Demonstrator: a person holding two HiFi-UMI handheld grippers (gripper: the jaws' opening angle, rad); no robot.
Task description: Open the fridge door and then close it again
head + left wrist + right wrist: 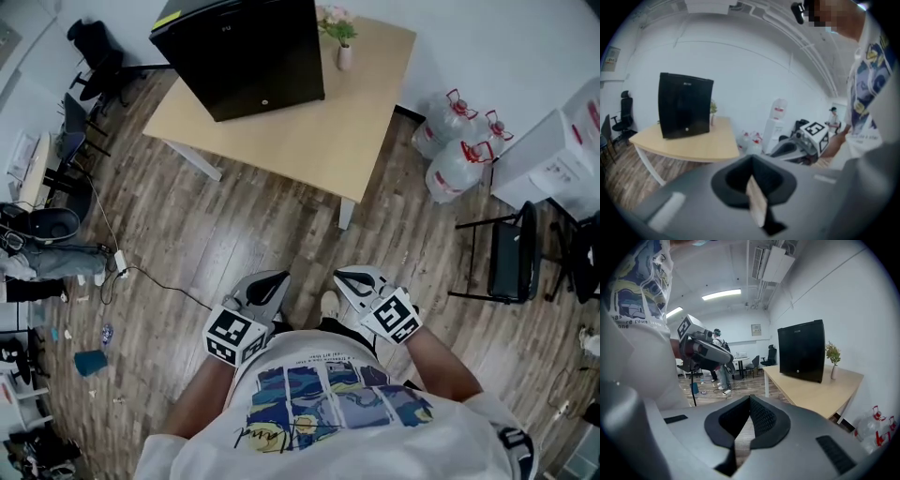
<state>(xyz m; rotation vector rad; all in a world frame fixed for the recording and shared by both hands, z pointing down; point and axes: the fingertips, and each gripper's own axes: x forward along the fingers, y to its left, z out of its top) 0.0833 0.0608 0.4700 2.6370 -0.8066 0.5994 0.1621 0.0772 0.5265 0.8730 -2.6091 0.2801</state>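
Note:
The black mini fridge (248, 52) stands on a light wooden table (309, 141) at the far side of the room, its door closed. Both grippers are held close to the person's body, well short of the table. My left gripper (272, 281) and right gripper (349, 278) point toward the table, side by side. In the left gripper view the fridge (684, 105) shows far off to the left, and the jaws of the left gripper (751, 161) meet with nothing held. In the right gripper view the fridge (801, 356) is at the right, and the right gripper (750, 399) is likewise shut and empty.
A small vase with a plant (342, 42) stands on the table beside the fridge. Several large water bottles (459, 141) sit on the floor at the right, near a black chair (511, 253). A cable and power strip (117, 262) lie on the wooden floor at the left.

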